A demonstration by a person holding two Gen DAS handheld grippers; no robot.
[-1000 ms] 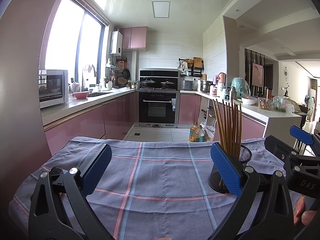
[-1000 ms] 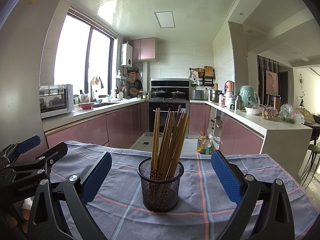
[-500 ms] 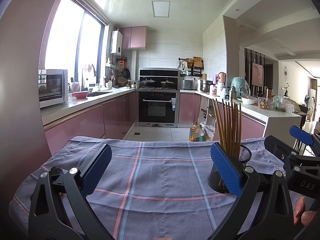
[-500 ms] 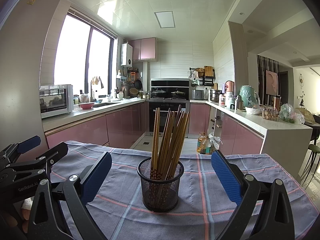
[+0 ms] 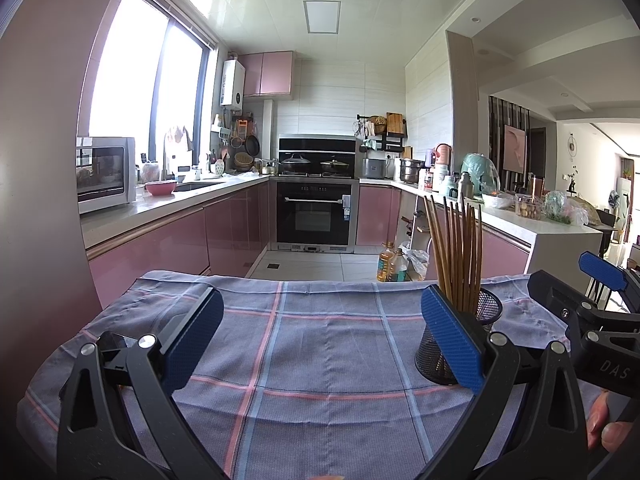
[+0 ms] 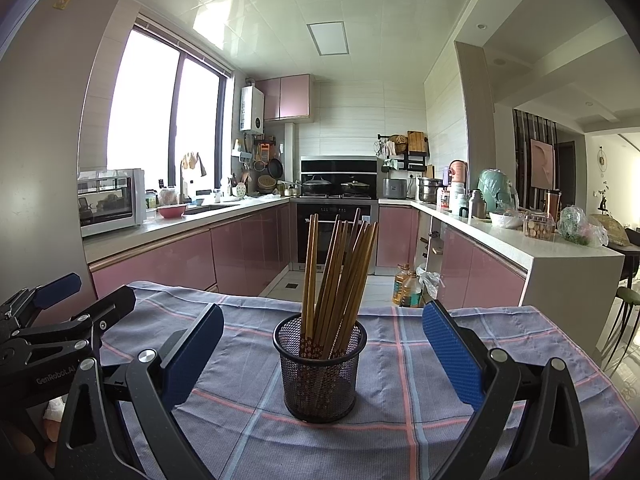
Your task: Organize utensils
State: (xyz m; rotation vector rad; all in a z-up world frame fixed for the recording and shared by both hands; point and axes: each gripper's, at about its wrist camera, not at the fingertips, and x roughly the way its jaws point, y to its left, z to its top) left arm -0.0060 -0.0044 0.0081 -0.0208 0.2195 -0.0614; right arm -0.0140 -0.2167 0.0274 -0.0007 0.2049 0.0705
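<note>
A black mesh holder stands upright on the checked cloth, filled with several wooden chopsticks. My right gripper is open and empty, its blue pads wide on either side of the holder, just short of it. My left gripper is open and empty over bare cloth. In the left wrist view the holder stands behind the right pad, with the chopsticks above it. The right gripper's body shows at that view's right edge.
The table's far edge drops to the kitchen floor. Oil bottles stand on the floor beyond it. Pink cabinets and worktops run left, back and right. The left gripper's body fills the right wrist view's left side.
</note>
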